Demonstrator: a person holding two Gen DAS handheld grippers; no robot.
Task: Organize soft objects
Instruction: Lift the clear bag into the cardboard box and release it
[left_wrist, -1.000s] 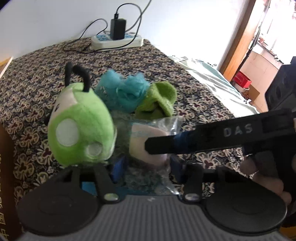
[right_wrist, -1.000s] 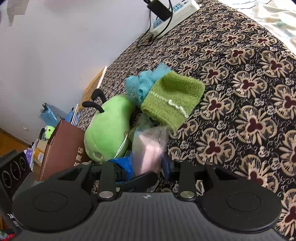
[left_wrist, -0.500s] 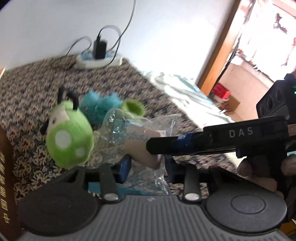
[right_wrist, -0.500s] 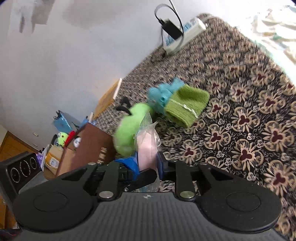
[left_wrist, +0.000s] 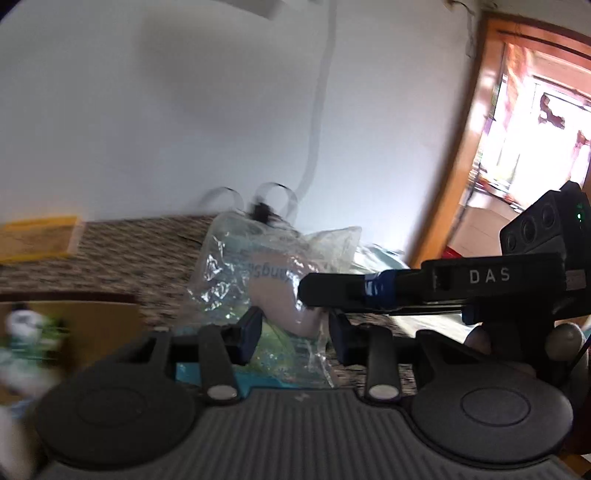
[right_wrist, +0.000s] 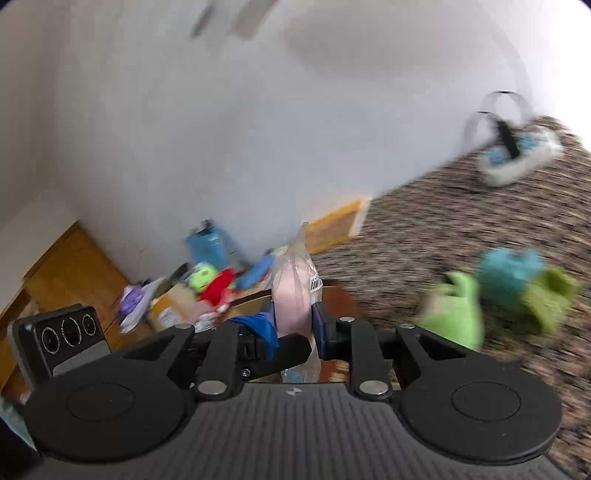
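A pink soft object in a clear plastic bag (left_wrist: 273, 284) is held up in the air between both grippers. My left gripper (left_wrist: 295, 332) has its jaws on either side of the bag's lower part. My right gripper (right_wrist: 293, 325) is shut on the same bag (right_wrist: 293, 291), and one of its fingers (left_wrist: 332, 290) reaches in from the right in the left wrist view. The green plush toy (right_wrist: 452, 314), the blue fluffy item (right_wrist: 506, 273) and the green knit band (right_wrist: 546, 299) lie on the patterned bed cover (right_wrist: 480, 218), blurred.
A brown box (left_wrist: 92, 317) stands at the bed's left edge. Beyond it is floor clutter with a red item (right_wrist: 218, 288) and a blue bottle (right_wrist: 207, 247). A power strip (right_wrist: 517, 158) lies by the white wall. A doorway (left_wrist: 517, 147) is at right.
Both grippers have lifted the bagged pink object up off the bed and swung left; the plush toy, blue item and green band stayed on the bed. Views are now motion-blurred.
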